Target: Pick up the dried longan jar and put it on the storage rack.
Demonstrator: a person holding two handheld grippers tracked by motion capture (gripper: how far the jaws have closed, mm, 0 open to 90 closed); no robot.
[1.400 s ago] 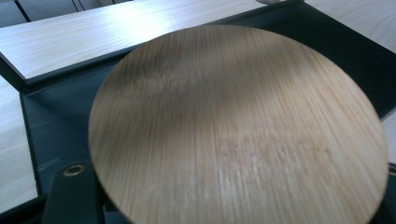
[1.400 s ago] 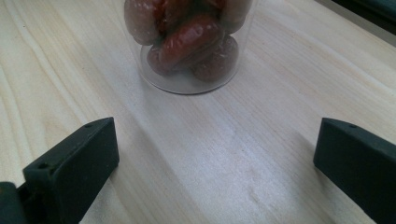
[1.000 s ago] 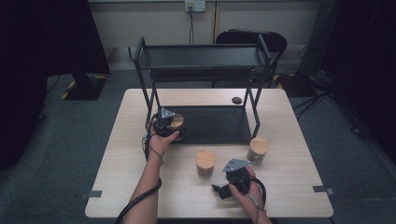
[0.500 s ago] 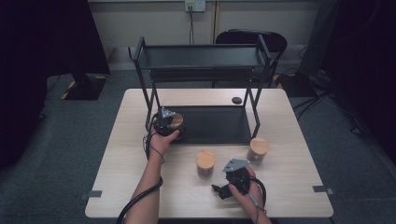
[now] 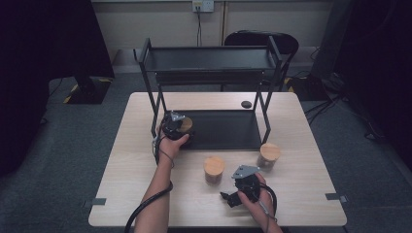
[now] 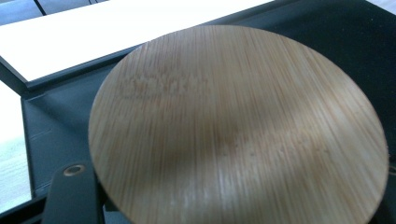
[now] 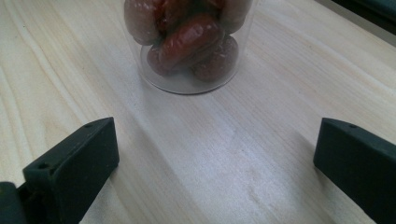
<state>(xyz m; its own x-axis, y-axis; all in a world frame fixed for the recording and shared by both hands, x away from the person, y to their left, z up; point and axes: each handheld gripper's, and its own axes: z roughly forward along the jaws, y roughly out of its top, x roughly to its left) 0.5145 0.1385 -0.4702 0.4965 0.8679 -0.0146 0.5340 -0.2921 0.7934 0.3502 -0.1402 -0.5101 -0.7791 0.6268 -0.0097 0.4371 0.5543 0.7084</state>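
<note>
Bamboo lids everywhere, 3 jars total w/ round wooden tops. Jar no. 1 [image 5: 185,124] sits at the front-left corner of the rack's [image 5: 145,53] bottom shelf [image 5: 223,128], and the left tongs [image 5: 179,127] are pinching it, jaws clamped around it as tight as they go. From the left gripper view its lid [image 6: 238,126] is right up close, dark shelf underneath and pale surface beyond the shelf edge.

Jar no. 2 [image 5: 214,169] stands on the light wood surface [image 5: 121,184] just in front of the shelf, roughly mid-table. Jar no. 3 [image 5: 268,155] is to the right of it, near the rack's front-right leg, the two standing apart. The right gripper view shows a clear glass jar body [image 7: 189,44] w/ reddish-brown dried fruit inside, prob dates, standing upright on the surface.

Right tongs [image 5: 228,198] are spread wide, nothing between them, resting low near the front edge of the surface, held by the person's right hand [image 5: 255,196]. That glass jar is ahead of the jaws, not touching either one.

Counts: 2 tongs, 2 forearms coming in from the bottom, 1 black two-tier rack, 3 jars, 1 small dark round thing [image 5: 246,104] on the surface behind the rack at the right, can't tell what it is. Also 1 chair [image 5: 286,43] behind the table.
</note>
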